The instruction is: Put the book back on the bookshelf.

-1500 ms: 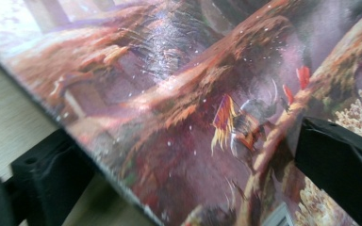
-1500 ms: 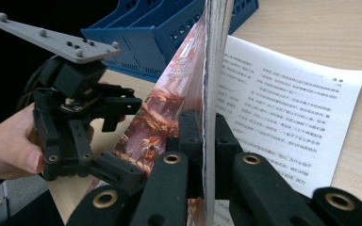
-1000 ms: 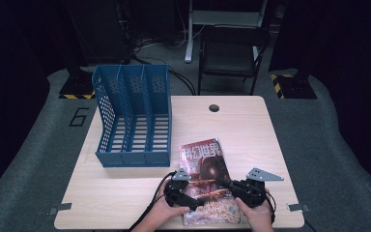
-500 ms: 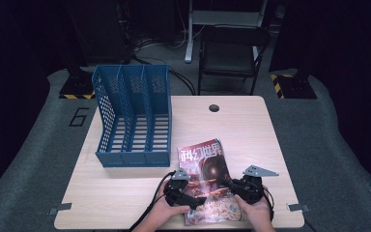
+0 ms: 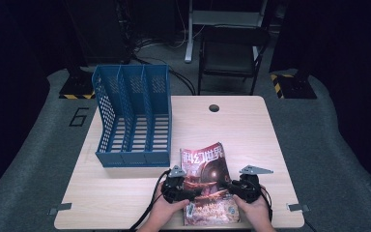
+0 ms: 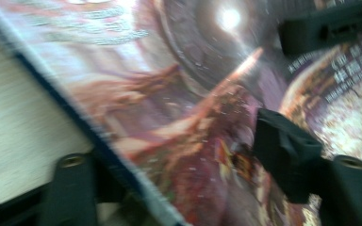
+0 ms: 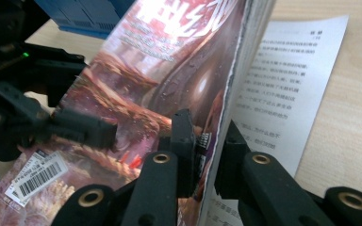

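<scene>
A glossy magazine (image 5: 207, 169) with a reddish cover lies at the table's near edge, its right side raised. My right gripper (image 5: 244, 186) holds that open-page edge. In the right gripper view its jaws (image 7: 207, 146) pinch the cover (image 7: 160, 70) and pages; they have just been opening slightly, and one loose page (image 7: 287, 70) hangs beyond them. My left gripper (image 5: 176, 186) is at the spine side. Its jaws (image 6: 169, 150) have just been closing and straddle the spine edge of the magazine (image 6: 169, 70), still wide apart.
A blue three-slot file rack (image 5: 133, 116) stands upright at the table's back left. The wooden table (image 5: 241, 130) has a cable hole (image 5: 214, 108) near its far edge. A dark chair (image 5: 232, 53) stands behind it.
The right gripper has sunk a little with the magazine's edge. The left hand has stayed put at the spine side.
</scene>
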